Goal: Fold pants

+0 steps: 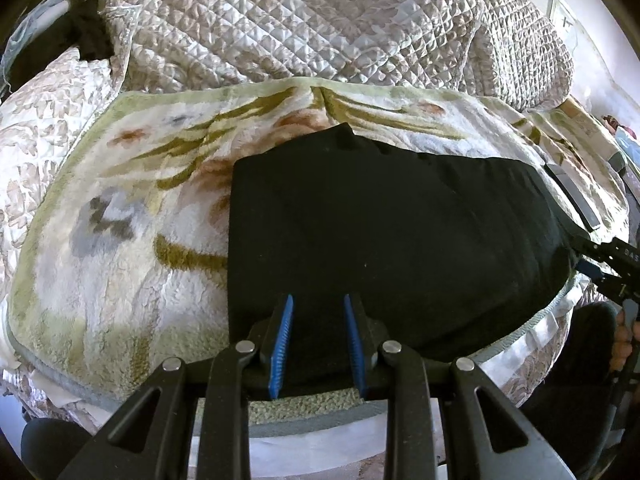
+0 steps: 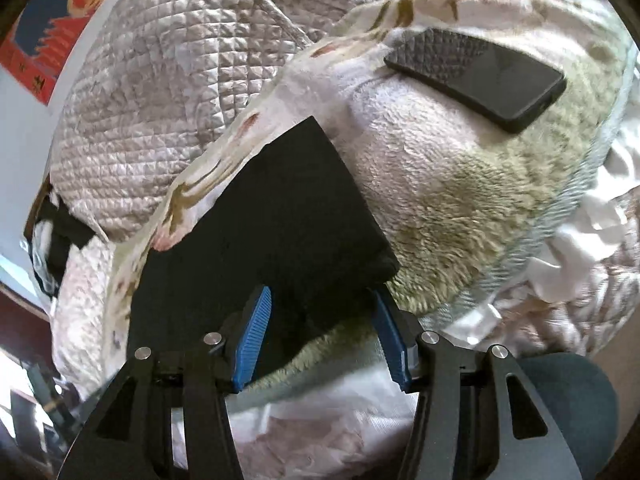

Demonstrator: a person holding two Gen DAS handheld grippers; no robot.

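The black pants (image 1: 380, 232) lie folded into a flat rectangle on a fluffy floral blanket (image 1: 120, 208). My left gripper (image 1: 318, 304) is open, its blue pads over the near edge of the pants. My right gripper (image 2: 322, 298) is open, its blue pads on either side of the pants' near right corner (image 2: 280, 220). It also shows at the right edge of the left wrist view (image 1: 588, 256), at the pants' right end.
A dark phone (image 2: 480, 76) lies on the blanket beyond the pants' right end; it also shows in the left wrist view (image 1: 574, 196). A quilted beige cover (image 1: 300, 20) rises behind the blanket. The bed edge runs along the near side.
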